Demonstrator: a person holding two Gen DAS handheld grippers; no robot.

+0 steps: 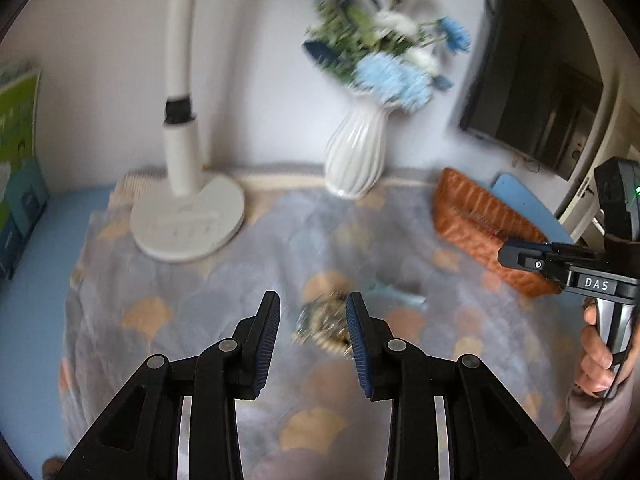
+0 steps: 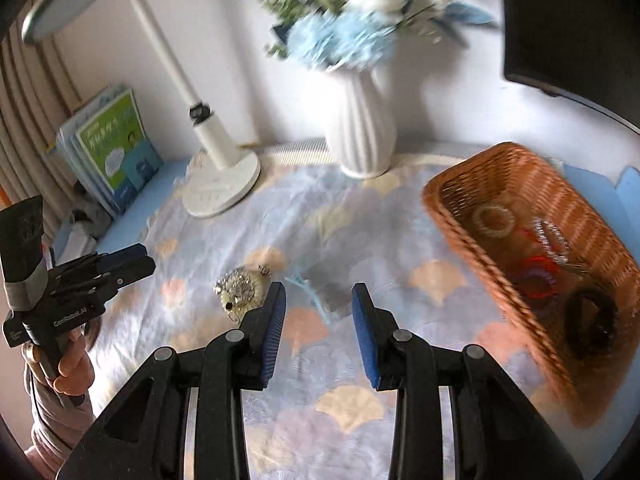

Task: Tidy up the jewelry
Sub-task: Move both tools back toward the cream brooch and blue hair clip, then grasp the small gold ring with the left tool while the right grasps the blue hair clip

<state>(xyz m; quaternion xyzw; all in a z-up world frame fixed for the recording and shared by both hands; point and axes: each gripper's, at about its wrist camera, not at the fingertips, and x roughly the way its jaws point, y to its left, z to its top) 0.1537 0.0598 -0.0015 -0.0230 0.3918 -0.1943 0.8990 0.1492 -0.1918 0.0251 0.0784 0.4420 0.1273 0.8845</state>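
A sparkly gold and silver jewelry piece (image 1: 324,322) lies on the patterned cloth, just ahead of my open left gripper (image 1: 313,314) and near its right finger. It also shows in the right wrist view (image 2: 240,292). A pale blue hair clip (image 2: 310,294) lies beside it; it also shows in the left wrist view (image 1: 400,294). My right gripper (image 2: 319,300) is open and empty above the cloth. The brown wicker basket (image 2: 480,236) at the right holds a beaded bracelet (image 2: 494,220), a red piece (image 2: 540,276) and a black ring-shaped piece (image 2: 592,320).
A white desk lamp (image 2: 222,184) and a white vase (image 2: 364,132) of blue flowers stand at the back. Books (image 2: 116,152) lean at the back left. A dark monitor (image 1: 532,92) hangs at the right. The left gripper shows in the right wrist view (image 2: 128,260).
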